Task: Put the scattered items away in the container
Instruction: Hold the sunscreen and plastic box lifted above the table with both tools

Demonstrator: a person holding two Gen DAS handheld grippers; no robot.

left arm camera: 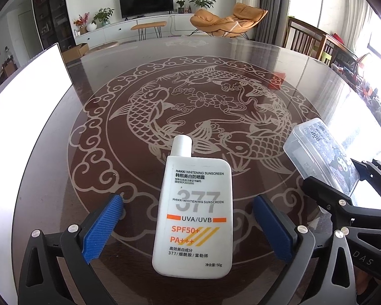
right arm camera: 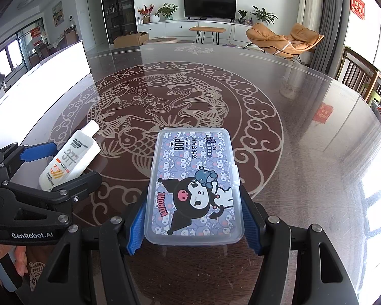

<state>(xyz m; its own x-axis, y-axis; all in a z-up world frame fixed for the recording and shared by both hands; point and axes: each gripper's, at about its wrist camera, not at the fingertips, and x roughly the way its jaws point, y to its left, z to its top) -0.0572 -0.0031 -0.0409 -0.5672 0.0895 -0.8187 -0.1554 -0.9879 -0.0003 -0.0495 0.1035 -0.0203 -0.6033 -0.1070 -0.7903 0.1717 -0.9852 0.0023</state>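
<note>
bottle point(left arm camera: 194, 211): flat on the bench point(left arm camera: 94, 137), cap pointing away, between the left tool's point(left arm camera: 190, 226) spread fingers, touching neither
box point(right arm camera: 194, 185): right of the bottle, apart from it, between the right tool's point(right arm camera: 194, 228) pads
board point(left arm camera: 25, 94): bench's left edge

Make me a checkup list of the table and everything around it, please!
Surface: dark glossy round table with a pale fish pattern.
Job's things: white sunscreen bottle lying on the table; clear floss-pick box with a cartoon label. White container at the table's left edge.
Clutter: nothing seen.
Grippers: left tool open, blue pads clear of the bottle on both sides; right tool shut on the floss-pick box.
Cables: nothing seen.
Surroundings: living room with a TV, potted plants, orange lounge chair, wooden chairs, cardboard box.
</note>
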